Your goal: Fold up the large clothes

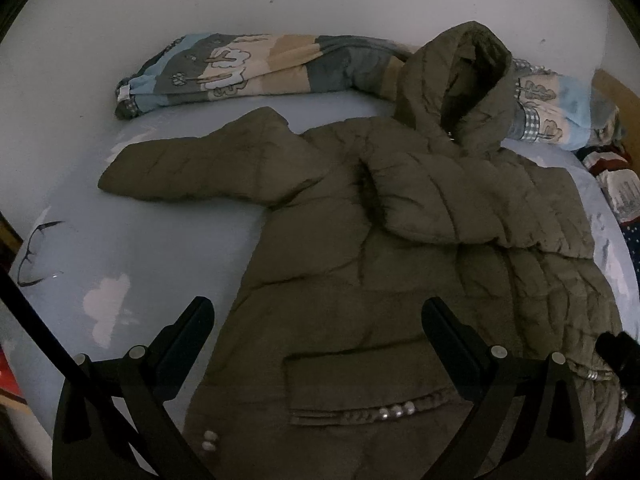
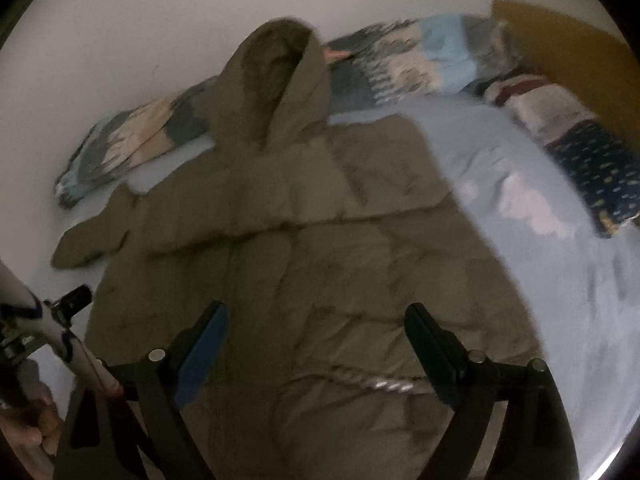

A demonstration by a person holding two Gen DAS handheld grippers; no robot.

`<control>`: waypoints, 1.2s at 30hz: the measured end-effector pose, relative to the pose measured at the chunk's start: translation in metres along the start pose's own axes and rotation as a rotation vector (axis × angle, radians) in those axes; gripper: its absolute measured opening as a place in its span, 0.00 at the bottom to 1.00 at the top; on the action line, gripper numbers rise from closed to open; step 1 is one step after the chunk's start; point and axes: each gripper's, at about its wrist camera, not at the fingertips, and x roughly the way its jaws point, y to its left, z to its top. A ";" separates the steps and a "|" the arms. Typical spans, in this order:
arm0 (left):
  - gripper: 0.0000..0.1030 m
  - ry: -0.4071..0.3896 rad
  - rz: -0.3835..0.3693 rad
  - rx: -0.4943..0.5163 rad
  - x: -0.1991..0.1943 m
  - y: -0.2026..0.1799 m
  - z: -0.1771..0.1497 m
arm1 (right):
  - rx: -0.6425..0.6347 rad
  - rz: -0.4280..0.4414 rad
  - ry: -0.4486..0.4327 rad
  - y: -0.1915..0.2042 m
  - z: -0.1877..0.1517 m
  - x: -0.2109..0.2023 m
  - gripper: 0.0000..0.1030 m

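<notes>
My left tongs [image 1: 318, 316] stand wide apart, nothing between the fingers [image 1: 192, 328], both angled down from the lower edge of the left wrist view. My right tongs [image 2: 316, 322] are spread just as wide and empty, fingers [image 2: 430, 344] rising from the bottom of the right wrist view, which is blurred. At that view's lower left corner a hand [image 2: 30, 420] grips the other tool's handle.

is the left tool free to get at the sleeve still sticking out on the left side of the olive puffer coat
Probably yes. The left tool is open and empty, and the outstretched sleeve of the olive quilted puffer coat lies flat on the pale blue sheet with nothing on it or across the way.
</notes>
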 end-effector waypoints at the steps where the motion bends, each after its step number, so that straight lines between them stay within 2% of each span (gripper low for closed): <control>1: 1.00 0.000 0.002 -0.003 0.000 0.001 -0.001 | 0.003 0.024 0.019 0.002 -0.001 0.004 0.90; 7: 1.00 0.003 0.008 0.014 0.002 -0.002 -0.003 | -0.052 0.059 0.048 0.018 -0.012 0.009 0.90; 13: 1.00 0.006 0.025 0.027 0.005 0.000 -0.005 | -0.063 0.102 0.060 0.030 -0.020 0.003 0.90; 16: 1.00 0.012 0.036 0.024 0.008 0.005 -0.004 | -0.058 0.135 0.083 0.034 -0.021 0.013 0.91; 19: 1.00 0.015 0.047 0.004 0.010 0.017 -0.002 | -0.080 0.132 0.150 0.042 -0.024 0.032 0.91; 25: 1.00 0.017 0.071 -0.051 0.016 0.050 0.010 | -0.155 0.044 0.201 0.057 -0.026 0.057 0.91; 31: 1.00 0.037 0.059 -0.170 0.025 0.106 0.024 | -0.177 0.018 0.248 0.059 -0.028 0.071 0.91; 36: 1.00 0.071 0.011 -0.372 0.039 0.180 0.033 | -0.214 -0.003 0.267 0.064 -0.029 0.074 0.91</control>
